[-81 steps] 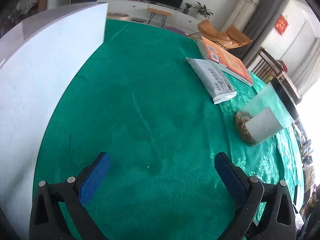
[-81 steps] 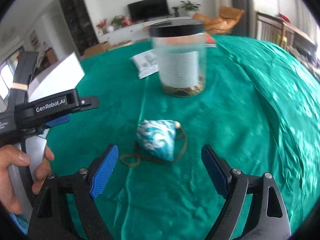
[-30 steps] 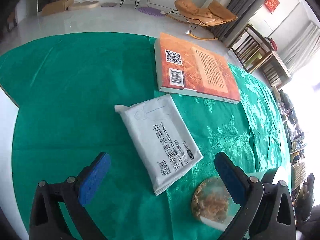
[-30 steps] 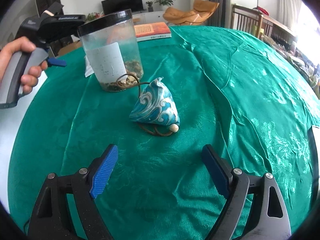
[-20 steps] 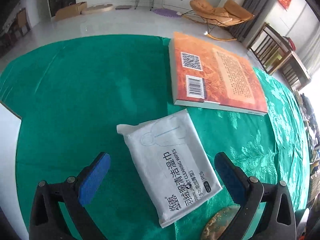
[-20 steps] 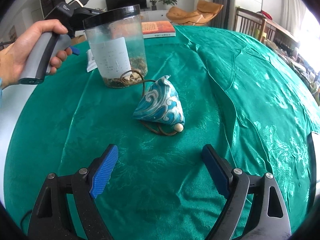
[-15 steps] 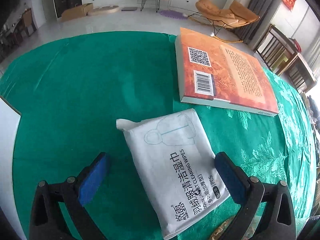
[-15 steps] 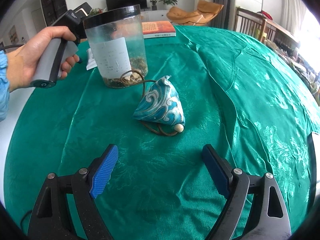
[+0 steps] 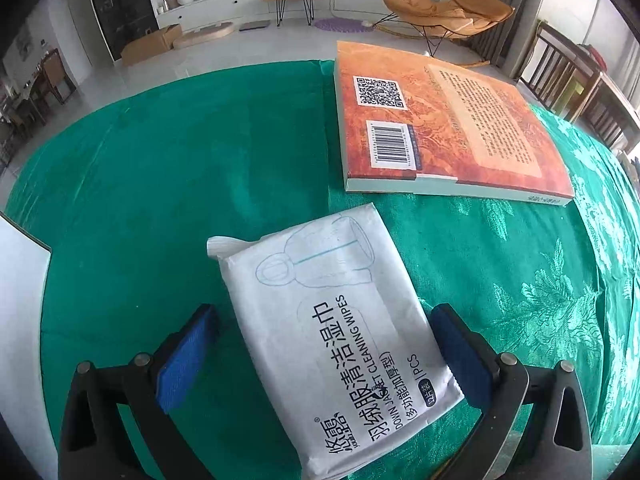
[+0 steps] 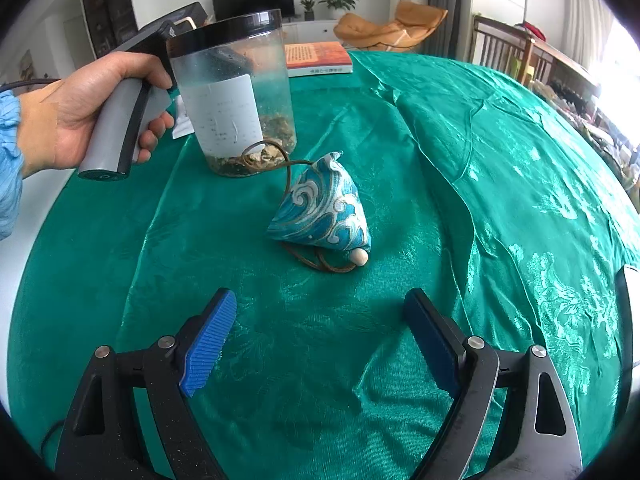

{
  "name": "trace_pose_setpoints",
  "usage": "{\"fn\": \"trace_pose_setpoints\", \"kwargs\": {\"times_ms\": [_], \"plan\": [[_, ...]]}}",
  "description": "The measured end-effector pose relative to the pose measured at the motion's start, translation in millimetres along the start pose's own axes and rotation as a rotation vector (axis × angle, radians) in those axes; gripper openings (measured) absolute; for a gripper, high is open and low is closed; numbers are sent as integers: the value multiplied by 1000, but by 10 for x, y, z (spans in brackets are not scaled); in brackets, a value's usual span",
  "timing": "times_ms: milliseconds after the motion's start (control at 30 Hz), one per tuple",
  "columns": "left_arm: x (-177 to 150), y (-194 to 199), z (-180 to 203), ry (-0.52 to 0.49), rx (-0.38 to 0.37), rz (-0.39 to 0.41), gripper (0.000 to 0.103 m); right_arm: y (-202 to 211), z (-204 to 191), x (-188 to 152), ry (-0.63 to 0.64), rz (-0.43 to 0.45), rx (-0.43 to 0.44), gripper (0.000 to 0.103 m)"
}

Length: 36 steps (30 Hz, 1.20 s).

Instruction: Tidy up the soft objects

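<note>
Wipes [image 9: 340,340] lie flat on the green cloth [image 9: 160,184], between the wide-spread pads of the left gripper [image 9: 324,356], just short of the book [image 9: 444,128] near the far edge. Right gripper [image 10: 320,340] hovers wide, empty, before the pouch [image 10: 324,208] beside the jar [image 10: 236,92].

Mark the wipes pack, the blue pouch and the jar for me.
wipes pack [image 9: 344,328], left wrist view, middle of its printed face
blue pouch [image 10: 324,212], right wrist view, patterned front
jar [image 10: 228,108], right wrist view, white label
</note>
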<state>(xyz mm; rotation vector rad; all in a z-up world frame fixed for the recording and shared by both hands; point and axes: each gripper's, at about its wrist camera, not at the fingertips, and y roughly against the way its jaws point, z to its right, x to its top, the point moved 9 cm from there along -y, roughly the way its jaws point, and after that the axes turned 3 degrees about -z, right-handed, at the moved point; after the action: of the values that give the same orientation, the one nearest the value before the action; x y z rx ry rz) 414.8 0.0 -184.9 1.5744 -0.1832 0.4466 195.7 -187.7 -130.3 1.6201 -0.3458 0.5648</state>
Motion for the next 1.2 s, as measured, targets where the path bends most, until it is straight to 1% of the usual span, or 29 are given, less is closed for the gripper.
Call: {"fn": "trace_pose_setpoints", "kwargs": {"times_ms": [100, 300, 367, 400, 433, 500, 700, 900, 1067, 1200], "plan": [[-22, 5, 29, -20, -2, 27, 103, 1, -1, -1, 0, 0, -1, 88], [-174, 73, -19, -90, -30, 39, 102, -1, -1, -1, 1, 0, -1, 88], [-233, 161, -83, -121, -45, 67, 91, -1, -1, -2, 1, 0, -1, 88], [-242, 205, -100, -138, -52, 82, 77, -1, -1, -2, 1, 0, -1, 88], [-274, 253, -115, -155, -56, 91, 70, 0, -1, -3, 1, 0, -1, 88], [-343, 317, -174, -178, -41, 87, 68, 1, -3, -3, 1, 0, -1, 88], [-679, 479, -368, -241, 1, 113, 68, 7, -3, -2, -1, 2, 2, 88], [-861, 574, -506, -234, 10, 108, 68, 22, 9, 3, -9, 6, 14, 88], [-921, 598, -544, -208, -6, 105, 68, 17, 21, 9, -9, 6, 14, 88], [-1031, 625, -607, -162, -55, 98, 68, 2, 22, 14, -2, 3, 5, 88]]}}
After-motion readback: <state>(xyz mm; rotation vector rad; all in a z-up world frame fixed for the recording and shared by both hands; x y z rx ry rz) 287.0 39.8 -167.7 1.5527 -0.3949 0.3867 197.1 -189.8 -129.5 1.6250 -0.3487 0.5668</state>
